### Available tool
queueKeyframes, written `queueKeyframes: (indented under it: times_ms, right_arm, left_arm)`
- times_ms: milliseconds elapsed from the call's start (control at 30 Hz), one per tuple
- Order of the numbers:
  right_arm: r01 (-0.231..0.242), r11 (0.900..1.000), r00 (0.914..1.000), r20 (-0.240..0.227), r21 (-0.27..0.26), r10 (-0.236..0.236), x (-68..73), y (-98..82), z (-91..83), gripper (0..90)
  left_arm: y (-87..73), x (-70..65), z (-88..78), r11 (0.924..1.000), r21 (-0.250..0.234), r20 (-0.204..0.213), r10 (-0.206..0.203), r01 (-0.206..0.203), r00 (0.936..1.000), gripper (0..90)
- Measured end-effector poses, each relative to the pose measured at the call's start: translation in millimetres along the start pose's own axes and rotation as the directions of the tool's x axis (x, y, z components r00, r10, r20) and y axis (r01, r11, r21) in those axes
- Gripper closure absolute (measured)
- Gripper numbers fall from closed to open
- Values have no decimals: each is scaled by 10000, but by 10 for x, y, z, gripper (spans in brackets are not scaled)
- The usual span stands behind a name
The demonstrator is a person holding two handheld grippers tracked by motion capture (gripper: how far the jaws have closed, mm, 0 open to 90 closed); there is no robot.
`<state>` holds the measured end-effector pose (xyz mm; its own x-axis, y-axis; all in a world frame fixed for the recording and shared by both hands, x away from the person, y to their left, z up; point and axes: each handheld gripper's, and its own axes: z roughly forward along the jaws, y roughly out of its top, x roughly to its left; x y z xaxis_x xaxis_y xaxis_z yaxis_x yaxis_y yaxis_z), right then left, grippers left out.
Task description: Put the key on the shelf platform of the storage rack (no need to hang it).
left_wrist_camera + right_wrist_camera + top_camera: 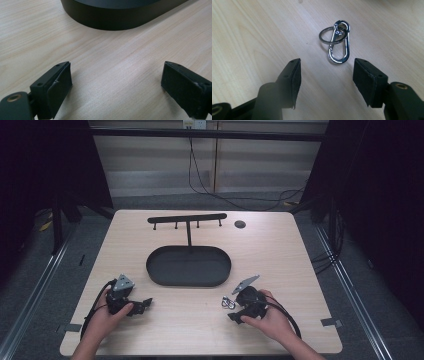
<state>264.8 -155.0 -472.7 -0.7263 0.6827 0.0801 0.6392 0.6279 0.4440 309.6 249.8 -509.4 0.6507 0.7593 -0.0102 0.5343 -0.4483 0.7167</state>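
the right hand-held gripper (325, 75) rests low on the table (280, 250), jaws apart, with a silver carabiner clip and key ring (337, 42) lying just beyond them. the left hand-held gripper (116, 82) is wide open near a black oval tray (120, 15).

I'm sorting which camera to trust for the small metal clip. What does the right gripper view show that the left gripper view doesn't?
Right gripper view: a silver carabiner clip with a key ring through its small end, flat on the table just ahead of the open right claw.
Left gripper view: the dark side wall of the oval black tray beyond the open left claw.
Both: the pale wood table and two spread black jaws.
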Motion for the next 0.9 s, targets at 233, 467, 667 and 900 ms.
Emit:
queueKeyframes:
  times_ms: [233, 467, 667, 900]
  right_arm:
    - [-211, 9998, 9998, -15, -10, 211, -81, 131, 12, 438]
    - [-214, 9994, 9997, 82, 269, 212, -121, 205, 109, 453]
    - [-98, 9996, 9999, -122, 279, 101, -114, 252, 164, 484]
    - [273, 9960, 9995, 124, 848, -285, -33, 331, 170, 668]
  left_arm:
    - [0, 0, 0, 10000, 6, 10, -1, 1, 10000, 92]
    - [0, 1, 1, 10000, -10, 29, 0, 0, 10000, 92]
    - [0, -1, 0, 10000, 22, 43, -17, 17, 10000, 90]
    - [-1, -4, 2, 10000, 14, 69, -46, 46, 10000, 90]
